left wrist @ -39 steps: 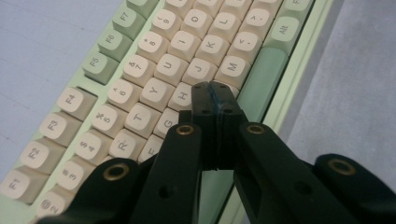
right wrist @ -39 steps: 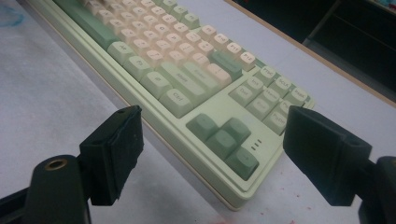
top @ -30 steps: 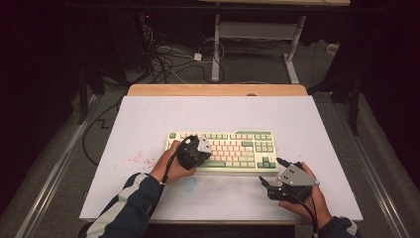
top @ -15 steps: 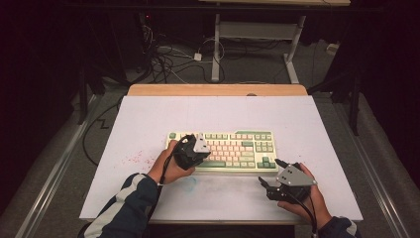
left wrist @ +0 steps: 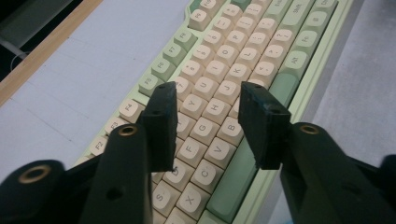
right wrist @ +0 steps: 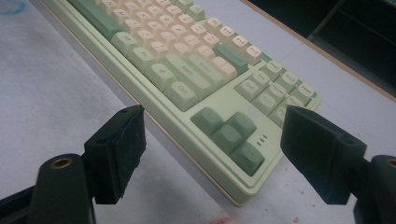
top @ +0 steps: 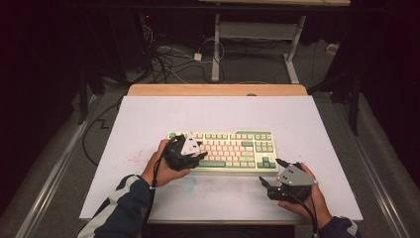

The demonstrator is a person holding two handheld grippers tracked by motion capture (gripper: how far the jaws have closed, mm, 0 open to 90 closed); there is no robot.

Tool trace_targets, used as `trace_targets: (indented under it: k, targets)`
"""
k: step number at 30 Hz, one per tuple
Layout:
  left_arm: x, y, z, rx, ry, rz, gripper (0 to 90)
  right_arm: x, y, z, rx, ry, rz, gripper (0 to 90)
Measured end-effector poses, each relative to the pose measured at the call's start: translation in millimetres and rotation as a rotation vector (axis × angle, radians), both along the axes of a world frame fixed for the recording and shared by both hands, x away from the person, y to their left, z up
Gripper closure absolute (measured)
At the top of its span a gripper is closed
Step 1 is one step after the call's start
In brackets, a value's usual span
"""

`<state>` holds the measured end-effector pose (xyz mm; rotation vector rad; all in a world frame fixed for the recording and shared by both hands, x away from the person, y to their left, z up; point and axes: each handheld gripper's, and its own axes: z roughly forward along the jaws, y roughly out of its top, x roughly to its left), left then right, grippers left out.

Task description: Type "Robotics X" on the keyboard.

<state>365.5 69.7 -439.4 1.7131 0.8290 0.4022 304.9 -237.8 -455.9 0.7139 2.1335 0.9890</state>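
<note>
From the high view, a green and cream keyboard (top: 225,150) lies flat on the white table (top: 218,111), a little nearer the person's edge than the middle, its long side running across. The left gripper (top: 198,151) hangs over the keyboard's left end, held in the left hand (top: 163,166), whose blue and white sleeve (top: 121,203) comes in from the bottom. The right gripper (top: 270,171) sits on the table just off the keyboard's near right corner, in the right hand (top: 304,198), and its jaws point toward that corner. A faint blue smudge (top: 190,181) marks the table between the two hands, and reddish specks (top: 131,158) lie to the left. Cables (top: 171,57) trail on the floor beyond the table's wooden far edge (top: 218,89).

In the left gripper view, the left gripper (left wrist: 208,95) has its jaws apart above the letter keys; they have just been opening, and nothing is clamped between them. The keys (left wrist: 205,130) show in the gap, and whether the tips touch the caps I cannot tell. The green space bar (left wrist: 236,175) runs below the right jaw.

In the right gripper view, the right gripper (right wrist: 215,126) stands wide open and grips nothing. Between its jaws lies the keyboard's corner with the four green arrow keys (right wrist: 229,133). The jaws are apart from the keyboard's edge, low over the table.
</note>
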Motion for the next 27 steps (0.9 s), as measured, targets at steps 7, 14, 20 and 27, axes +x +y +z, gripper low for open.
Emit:
trace_targets:
  k: [7, 14, 20, 27]
  targets:
    - [-3.2, 9.4, -1.0, -0.006, -0.044, 0.035, 38.6, 0.5, -1.0, 0.0, 0.003, 0.002, -0.006, 22.6]
    - [-8.3, 18.8, -0.5, -0.016, -0.085, 0.066, 22.5, 1.0, -2.0, 0.0, 0.007, 0.008, -0.008, 22.6]
    - [-13.6, 33.1, -0.7, -0.03, -0.11, 0.093, 20.1, 1.9, -2.5, -0.1, 0.01, 0.009, -0.008, 22.7]
    - [-19.6, 50.4, -7.2, -0.012, -0.13, 0.126, 19.2, 2.1, -2.9, 1.0, 0.013, 0.013, -0.013, 23.6]
